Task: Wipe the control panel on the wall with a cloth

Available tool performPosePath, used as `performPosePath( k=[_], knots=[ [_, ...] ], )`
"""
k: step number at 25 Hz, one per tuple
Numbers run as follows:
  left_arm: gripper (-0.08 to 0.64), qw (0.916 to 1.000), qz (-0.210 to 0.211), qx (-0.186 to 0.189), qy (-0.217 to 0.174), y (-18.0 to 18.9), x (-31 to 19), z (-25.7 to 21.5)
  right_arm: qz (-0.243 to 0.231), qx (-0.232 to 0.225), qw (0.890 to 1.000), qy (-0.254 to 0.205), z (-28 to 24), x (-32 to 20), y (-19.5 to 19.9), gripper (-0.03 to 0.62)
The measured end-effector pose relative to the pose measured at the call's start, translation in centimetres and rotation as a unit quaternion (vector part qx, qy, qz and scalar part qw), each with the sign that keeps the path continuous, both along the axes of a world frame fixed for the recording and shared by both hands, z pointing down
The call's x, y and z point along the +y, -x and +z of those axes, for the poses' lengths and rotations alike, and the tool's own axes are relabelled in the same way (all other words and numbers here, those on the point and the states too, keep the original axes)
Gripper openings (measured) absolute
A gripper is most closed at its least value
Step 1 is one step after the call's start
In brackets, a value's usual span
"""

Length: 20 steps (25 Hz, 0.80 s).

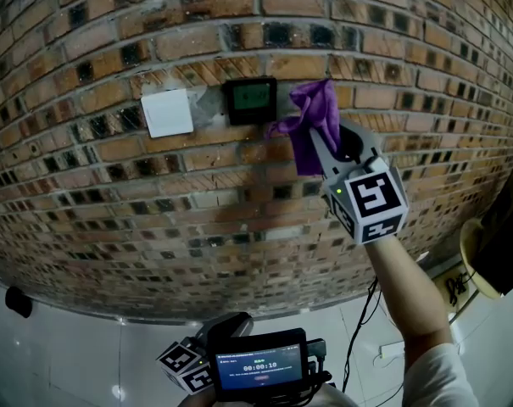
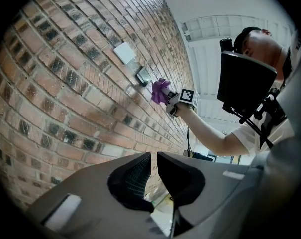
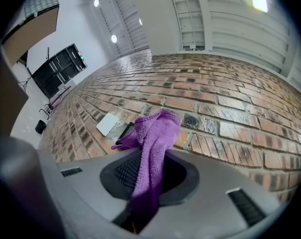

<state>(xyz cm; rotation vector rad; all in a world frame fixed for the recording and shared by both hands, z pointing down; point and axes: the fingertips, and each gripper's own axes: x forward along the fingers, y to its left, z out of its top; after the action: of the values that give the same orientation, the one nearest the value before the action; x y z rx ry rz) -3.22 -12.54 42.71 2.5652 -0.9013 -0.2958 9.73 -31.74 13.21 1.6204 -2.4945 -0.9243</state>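
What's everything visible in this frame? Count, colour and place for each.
Wall: 1, red-brown brick, fills the head view.
Panel: 1, black with green screen, on the wall.
Plate: 1, white, on the wall left of the panel.
Cloth: 1, purple, at the panel's right edge.
Screen unit: 1, black, bottom of head view.
Right gripper: 1, grey, shut on the cloth.
Left gripper: 1, grey, held low, jaws nearly together, empty.

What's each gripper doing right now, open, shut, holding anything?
Left gripper: jaws nearly together, nothing between them.
Right gripper: shut on the purple cloth.
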Motion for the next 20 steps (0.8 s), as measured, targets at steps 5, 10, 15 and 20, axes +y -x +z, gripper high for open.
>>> performPosePath(
  k=[5, 10, 15, 20],
  knots=[
    [0.034, 1.0000, 0.002, 0.000, 0.000, -0.1, -0.1, 0.0, -0.006, -0.002, 1.000, 0.005, 0.9, 0.8, 0.2, 0.083],
    [0.034, 1.0000, 0.002, -0.001, 0.002, -0.2, -0.1, 0.0, -0.002, -0.005, 1.000, 0.011, 1.4, 0.9, -0.3, 0.083],
    [0.034, 1.0000, 0.001, 0.000, 0.003, 0.0, 0.0, 0.0, 0.002, -0.008, 1.000, 0.021, 2.4, 1.1, -0.8, 0.083],
    [0.034, 1.0000, 0.003, 0.000, 0.003, 0.0, 0.0, 0.0, 0.004, -0.012, 0.999, 0.031, 3.7, 1.5, -1.5, 0.083]
  ],
)
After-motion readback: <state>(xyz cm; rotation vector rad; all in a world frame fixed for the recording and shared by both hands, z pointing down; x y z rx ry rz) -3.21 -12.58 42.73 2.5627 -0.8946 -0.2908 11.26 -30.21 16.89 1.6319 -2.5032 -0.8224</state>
